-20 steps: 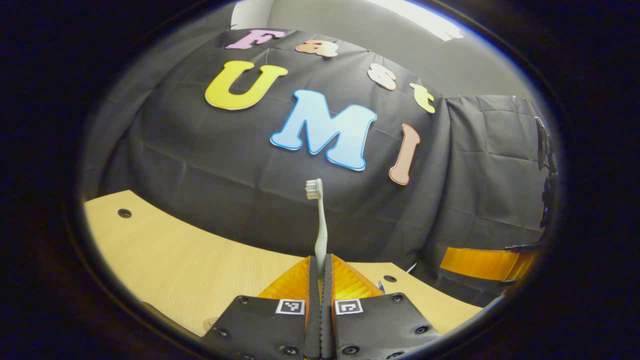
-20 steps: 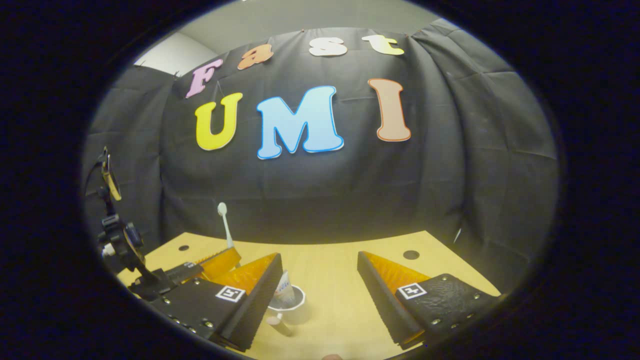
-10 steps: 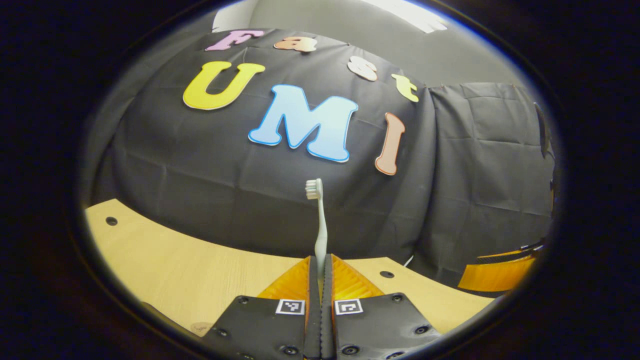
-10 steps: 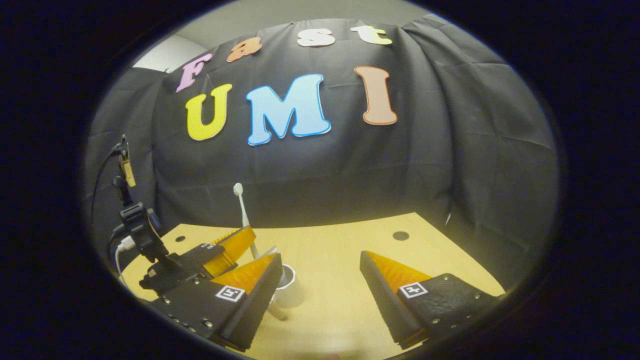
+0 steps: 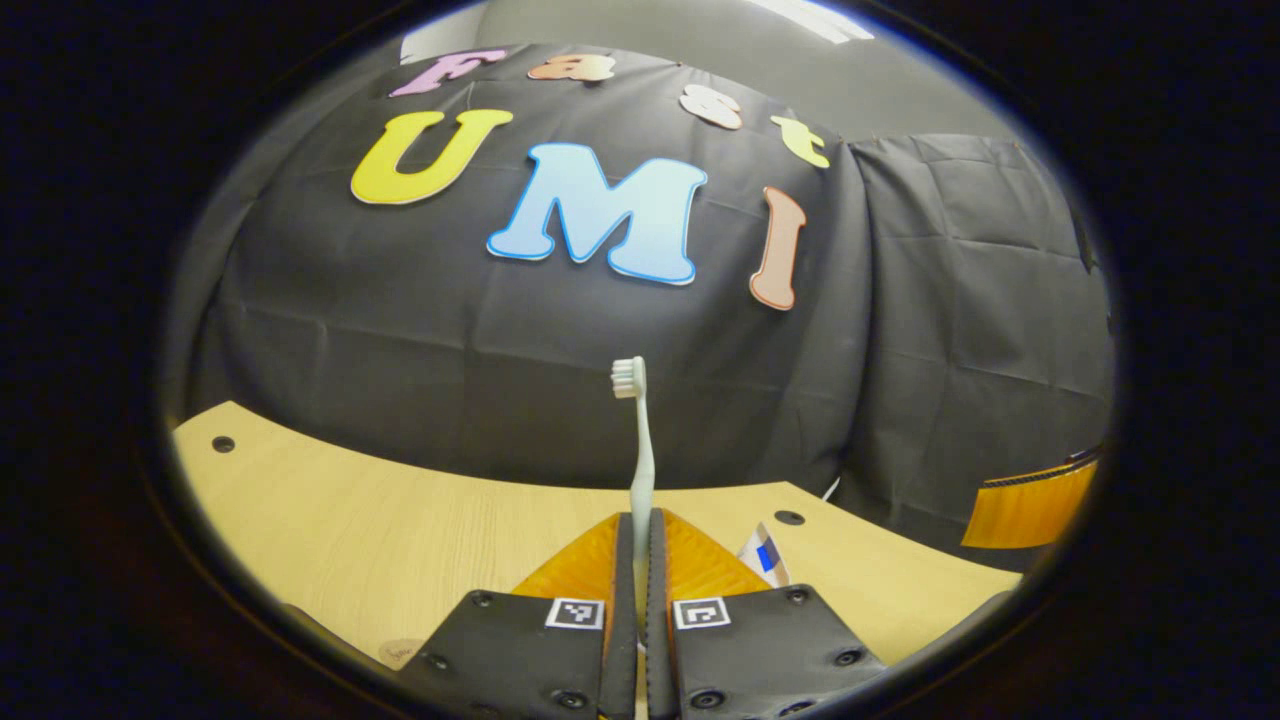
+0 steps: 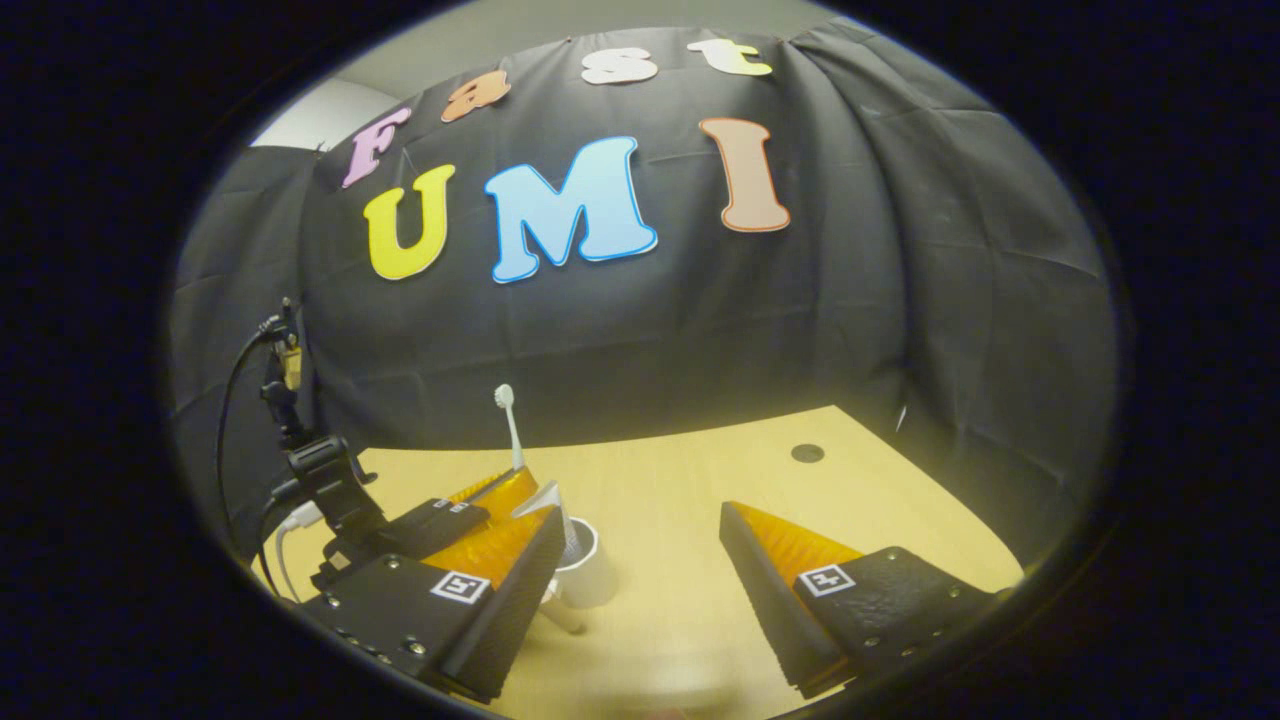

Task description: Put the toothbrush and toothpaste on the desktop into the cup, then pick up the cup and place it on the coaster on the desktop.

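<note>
The left gripper [image 5: 640,540] pinches a pale toothbrush [image 5: 638,440] by its handle, bristles up, above the wooden desktop [image 5: 380,530]. In the right gripper view, that gripper holds the brush just behind a white cup [image 6: 590,570], where the toothpaste tube [image 6: 548,500] already stands. The right gripper [image 6: 640,550] hangs near the desktop's front edge, fingers spread wide and empty, the cup just beside its left finger.
</note>
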The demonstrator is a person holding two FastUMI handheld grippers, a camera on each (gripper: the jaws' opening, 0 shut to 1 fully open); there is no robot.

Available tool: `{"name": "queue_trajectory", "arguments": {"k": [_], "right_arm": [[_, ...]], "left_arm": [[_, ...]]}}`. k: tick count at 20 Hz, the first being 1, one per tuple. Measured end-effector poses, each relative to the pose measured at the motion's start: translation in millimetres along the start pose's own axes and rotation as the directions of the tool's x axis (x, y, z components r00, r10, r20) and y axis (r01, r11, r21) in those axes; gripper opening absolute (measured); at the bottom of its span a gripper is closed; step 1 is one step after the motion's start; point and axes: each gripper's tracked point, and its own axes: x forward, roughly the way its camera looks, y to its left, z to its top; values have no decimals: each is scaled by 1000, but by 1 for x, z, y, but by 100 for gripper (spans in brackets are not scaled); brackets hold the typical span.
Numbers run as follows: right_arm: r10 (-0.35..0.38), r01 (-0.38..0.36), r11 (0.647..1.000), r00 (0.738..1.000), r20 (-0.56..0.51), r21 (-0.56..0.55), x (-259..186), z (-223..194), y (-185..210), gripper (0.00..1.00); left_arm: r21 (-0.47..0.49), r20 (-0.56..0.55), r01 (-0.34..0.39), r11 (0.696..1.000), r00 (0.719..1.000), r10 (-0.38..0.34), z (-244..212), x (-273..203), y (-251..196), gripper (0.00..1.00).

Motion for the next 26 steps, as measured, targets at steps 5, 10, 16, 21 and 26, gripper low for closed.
{"name": "queue_trajectory", "arguments": {"k": [5,10,16,21,26], "right_arm": [[2,-2,999,1000,-14,36,6,-1,3,96],[-6,8,999,999,-35,40,12,-6,0,96],[-19,21,999,998,-64,33,18,-13,-3,96],[-10,13,1000,995,-97,27,23,-19,3,96],[13,-10,1000,992,-127,27,26,-22,16,96]], "left_arm": [[10,-53,14,1000,999,-14,-12,0,-3,13],[5,-75,27,1000,997,-27,-17,-5,-8,15],[11,-99,25,1000,995,-24,-16,-14,-5,34],[29,-86,11,1000,996,-8,-3,-26,-1,65],[34,-59,-3,999,998,5,17,-45,1,87]]}}
